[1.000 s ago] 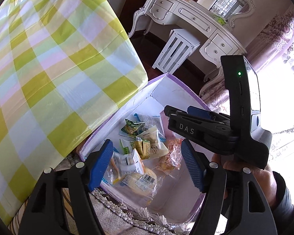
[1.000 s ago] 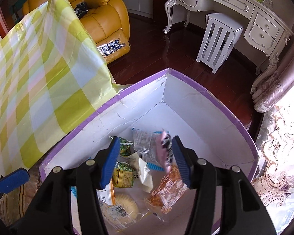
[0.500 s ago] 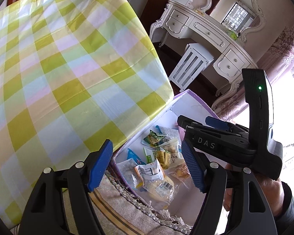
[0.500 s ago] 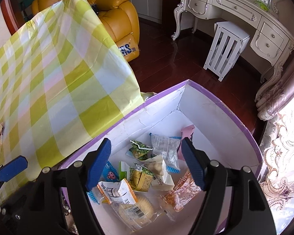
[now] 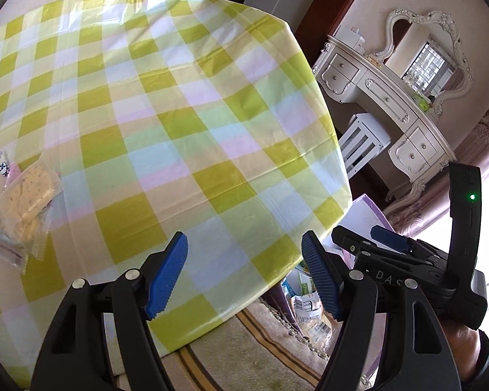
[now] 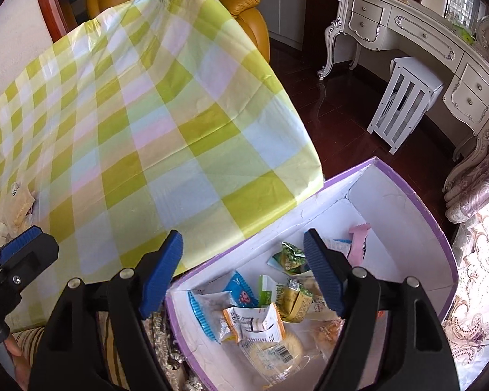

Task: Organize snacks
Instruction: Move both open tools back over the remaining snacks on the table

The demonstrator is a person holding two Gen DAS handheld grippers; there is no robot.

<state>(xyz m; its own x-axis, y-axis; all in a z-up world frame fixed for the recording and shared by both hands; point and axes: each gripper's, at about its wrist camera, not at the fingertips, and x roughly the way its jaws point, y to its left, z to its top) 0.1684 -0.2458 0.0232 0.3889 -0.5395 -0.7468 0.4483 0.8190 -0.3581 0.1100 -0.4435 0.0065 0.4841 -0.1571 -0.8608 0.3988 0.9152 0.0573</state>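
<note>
A white box with a purple rim (image 6: pixel 433 215) stands on the floor beside the table and holds several snack packets. Among them are green ones (image 6: pixel 290 257), an orange-white one (image 6: pixel 254 322), a wrapped cake (image 6: pixel 270 355) and a pink packet (image 6: pixel 358 241) leaning on the far wall. My right gripper (image 6: pixel 243 241) hangs over the box's near-left corner; its jaws are opening with nothing between them. My left gripper (image 5: pixel 244 244) is open and empty over the checked tablecloth (image 5: pixel 179 130). A cracker packet (image 5: pixel 26 202) and other small wrappers lie at the table's far left.
A fringed rug (image 5: pixel 260 352) lies under the box. On the dark wood floor beyond stand a white slatted stool (image 6: pixel 404 104) and a white dressing table (image 6: pixel 423 39). A yellow armchair (image 6: pixel 244 3) sits behind the table, and curtains (image 6: pixel 472 189) hang at right.
The left gripper swung from above the box to over the table. The right gripper's jaws widened, the pink packet dropped into the box, and that gripper pulled back toward the table.
</note>
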